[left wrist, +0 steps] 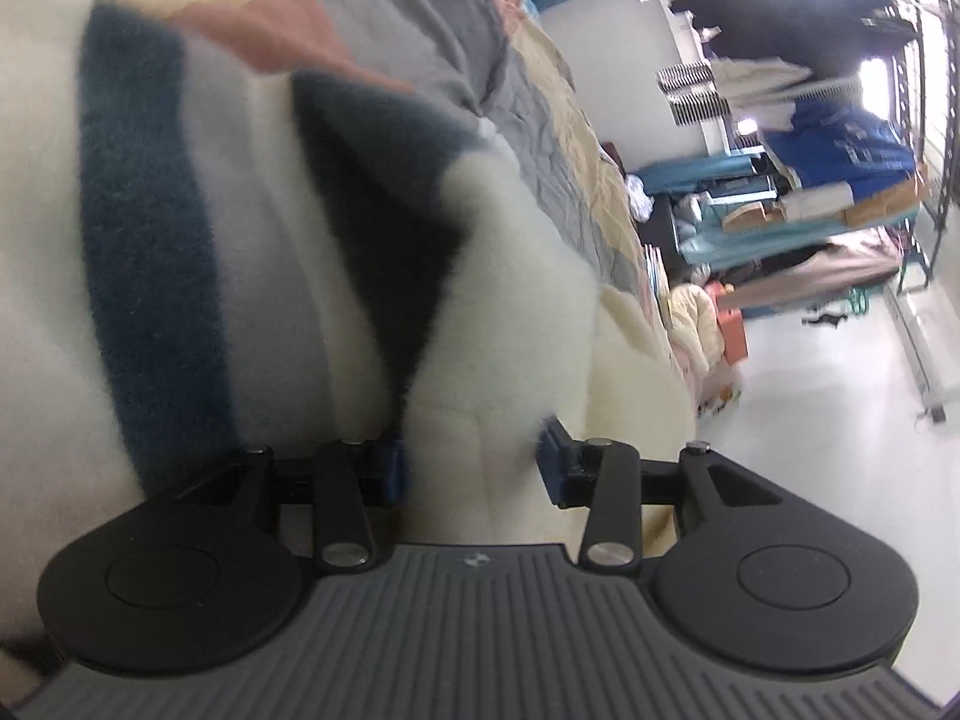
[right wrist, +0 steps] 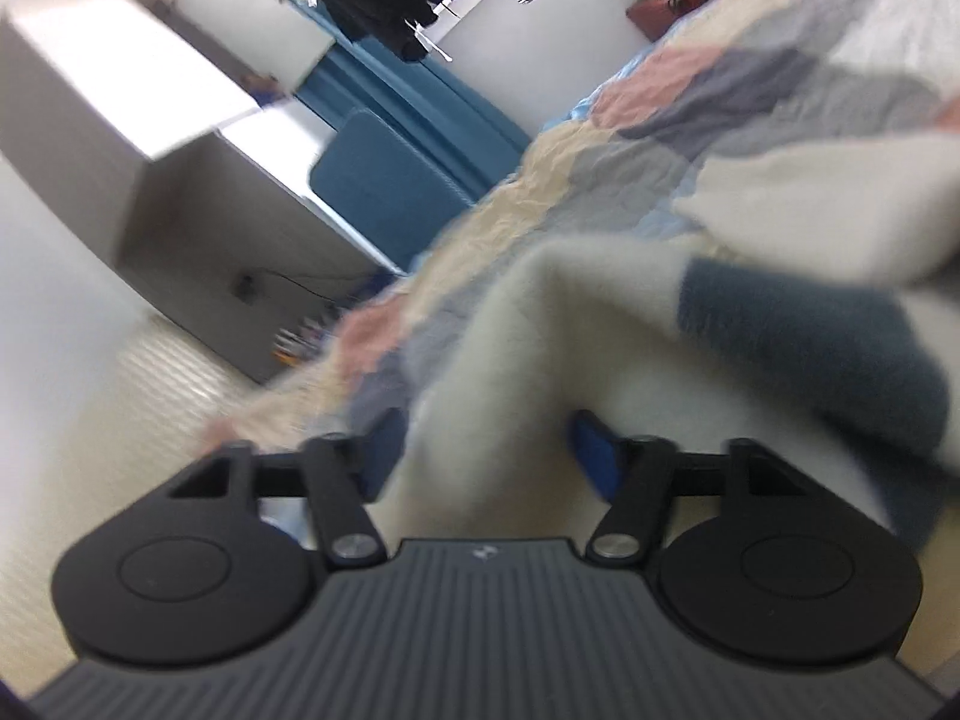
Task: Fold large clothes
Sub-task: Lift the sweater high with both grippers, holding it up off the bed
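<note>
The left gripper [left wrist: 474, 465] has a thick fold of the fleece garment [left wrist: 252, 276] bunched between its jaws; the blue pads stand a fair way apart with cream pile filling the whole gap, so they are clamped on the cloth. Ahead of those jaws and to their left the garment rises in cream fleece crossed by broad dark blue stripes. Beyond it lies the patchwork quilt [left wrist: 528, 138] of a bed, in grey, tan and pink squares. To the right of the jaws, well apart, a clothes rack [left wrist: 828, 138] holds hung and stacked fabrics over a pale floor [left wrist: 840, 432].

The right gripper [right wrist: 486, 456] likewise has its jaws pressed against a cream ridge of the same fleece garment [right wrist: 600, 330], which fills the space between the blue pads. A dark blue stripe runs ahead and to the right of these jaws. The garment rests on the patchwork quilt [right wrist: 750, 108], which stretches away ahead. To the left of the jaws stand a white cabinet [right wrist: 180, 150] and a blue chair [right wrist: 384, 180]. Both views are motion-blurred.
</note>
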{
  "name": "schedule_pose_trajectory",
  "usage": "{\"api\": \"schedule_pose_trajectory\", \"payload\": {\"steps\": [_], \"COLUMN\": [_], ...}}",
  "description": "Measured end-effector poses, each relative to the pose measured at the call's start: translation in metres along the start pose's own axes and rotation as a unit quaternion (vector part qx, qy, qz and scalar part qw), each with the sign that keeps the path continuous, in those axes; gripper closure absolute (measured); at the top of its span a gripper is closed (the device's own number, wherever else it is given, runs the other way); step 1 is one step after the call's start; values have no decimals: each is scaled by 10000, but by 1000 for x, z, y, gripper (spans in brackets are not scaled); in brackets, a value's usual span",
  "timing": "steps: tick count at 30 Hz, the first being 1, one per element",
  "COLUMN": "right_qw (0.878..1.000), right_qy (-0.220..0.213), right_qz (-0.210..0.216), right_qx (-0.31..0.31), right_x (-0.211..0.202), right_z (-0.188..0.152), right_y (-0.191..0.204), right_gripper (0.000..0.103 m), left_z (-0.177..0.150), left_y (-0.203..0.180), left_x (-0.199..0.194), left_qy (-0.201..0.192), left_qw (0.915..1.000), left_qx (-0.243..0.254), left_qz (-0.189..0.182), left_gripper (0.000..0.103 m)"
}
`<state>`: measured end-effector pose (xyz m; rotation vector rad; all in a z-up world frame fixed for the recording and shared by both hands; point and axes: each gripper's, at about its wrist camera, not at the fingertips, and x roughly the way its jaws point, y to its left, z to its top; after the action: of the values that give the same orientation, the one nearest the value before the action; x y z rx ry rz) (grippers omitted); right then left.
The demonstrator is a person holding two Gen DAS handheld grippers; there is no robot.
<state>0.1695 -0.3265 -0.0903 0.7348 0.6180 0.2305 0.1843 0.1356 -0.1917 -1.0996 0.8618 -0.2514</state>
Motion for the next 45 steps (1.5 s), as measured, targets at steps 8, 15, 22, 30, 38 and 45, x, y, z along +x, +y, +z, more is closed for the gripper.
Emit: {"api": "schedule_pose_trajectory", "payload": {"steps": [8,15,22,30,38,45], "right_qw": [9984,9902,9754,9659,9427,9186], "right_qy": [-400,-1336,-2053,-2340,-2748,-3121], "right_qz": [-189,128,790,1000,1525,2030], "right_qx": [-346,-395,-109,-472,-1122,-1325], "right_x": [-30,-99,-159,-202,-253,-303], "right_z": [-11,-8,0,34,80,119], "right_y": [8,14,18,41,108,164], "right_gripper": [87,88,88,88,88,88], "left_z": [-13,-43,-79,-111,-115,-134], "left_y": [-41,-74,-97,-162,-245,-333], "left_x": [-39,-116,-162,-231,-311,-404], "left_qy": [-773,-1656,-1965,-2458,-2835,-3402], "left_qw": [9928,9740,9633,9404,9185,8776], "left_qx": [845,1037,1259,1842,2274,2838], "left_qz": [-352,-1147,-1326,-1457,-1555,-1830], "left_gripper": [87,89,90,90,90,90]}}
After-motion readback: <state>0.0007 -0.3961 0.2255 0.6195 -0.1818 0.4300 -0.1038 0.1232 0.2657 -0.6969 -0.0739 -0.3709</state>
